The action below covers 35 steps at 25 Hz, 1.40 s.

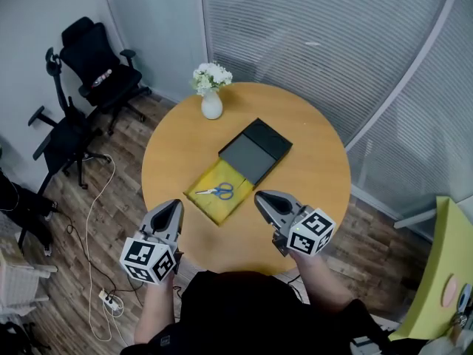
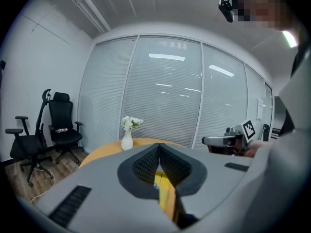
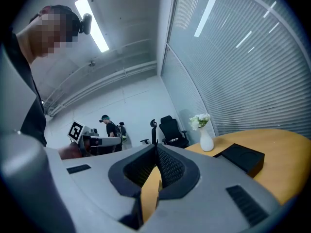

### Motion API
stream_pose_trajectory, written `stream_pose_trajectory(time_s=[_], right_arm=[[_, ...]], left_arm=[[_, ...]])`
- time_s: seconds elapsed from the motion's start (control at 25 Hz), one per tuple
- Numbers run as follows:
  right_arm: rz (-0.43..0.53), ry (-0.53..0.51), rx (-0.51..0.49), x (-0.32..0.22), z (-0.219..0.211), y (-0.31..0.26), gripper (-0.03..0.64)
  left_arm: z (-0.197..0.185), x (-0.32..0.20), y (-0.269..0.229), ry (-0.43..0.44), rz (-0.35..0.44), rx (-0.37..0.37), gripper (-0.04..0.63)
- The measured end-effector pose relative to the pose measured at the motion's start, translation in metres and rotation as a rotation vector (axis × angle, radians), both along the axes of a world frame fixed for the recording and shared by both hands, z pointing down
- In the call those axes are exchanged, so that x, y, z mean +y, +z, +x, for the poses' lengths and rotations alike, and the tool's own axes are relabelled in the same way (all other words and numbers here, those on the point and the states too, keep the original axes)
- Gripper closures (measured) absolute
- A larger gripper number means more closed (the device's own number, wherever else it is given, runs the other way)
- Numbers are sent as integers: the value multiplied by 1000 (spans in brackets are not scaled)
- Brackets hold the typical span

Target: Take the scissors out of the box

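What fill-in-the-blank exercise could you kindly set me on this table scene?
The scissors lie in the ____ box.
The vase on the table holds ____ flowers.
The left gripper and right gripper have their jaws ____.
Missing words: yellow; white; shut.

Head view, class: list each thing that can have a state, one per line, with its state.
box: open, lid off.
lid: off, lying at the box's far end.
scissors: lying inside the box.
vase: upright, holding white flowers.
left gripper: shut, empty.
right gripper: shut, empty.
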State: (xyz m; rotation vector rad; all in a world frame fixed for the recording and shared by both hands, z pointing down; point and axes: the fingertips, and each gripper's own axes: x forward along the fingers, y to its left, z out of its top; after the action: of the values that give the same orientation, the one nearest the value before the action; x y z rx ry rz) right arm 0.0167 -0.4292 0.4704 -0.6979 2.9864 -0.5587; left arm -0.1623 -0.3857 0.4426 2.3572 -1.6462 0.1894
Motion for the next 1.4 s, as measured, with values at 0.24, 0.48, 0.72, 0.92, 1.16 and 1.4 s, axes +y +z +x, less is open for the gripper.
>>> stream_pose_trajectory(time_s=[0.24, 0.48, 0.72, 0.92, 1.16, 1.4], right_arm=[[-20, 10, 87, 0, -5, 15, 578], [-1, 16, 159, -20, -19, 23, 578], [30, -60, 253, -44, -55, 41, 578], [1, -124, 311, -59, -80, 63, 578], [-65, -206, 431, -80, -104, 119, 577], [-34, -322, 665, -88, -118, 184, 577]], left_arm=[[-10, -19, 9, 29, -11, 13, 580], [-15, -32, 28, 47, -47, 36, 580], [-25, -45, 42, 48, -65, 48, 580], [-28, -51, 54, 53, -90, 64, 580], [-33, -59, 68, 54, -114, 79, 580], [-43, -60, 79, 40, -134, 88, 580]])
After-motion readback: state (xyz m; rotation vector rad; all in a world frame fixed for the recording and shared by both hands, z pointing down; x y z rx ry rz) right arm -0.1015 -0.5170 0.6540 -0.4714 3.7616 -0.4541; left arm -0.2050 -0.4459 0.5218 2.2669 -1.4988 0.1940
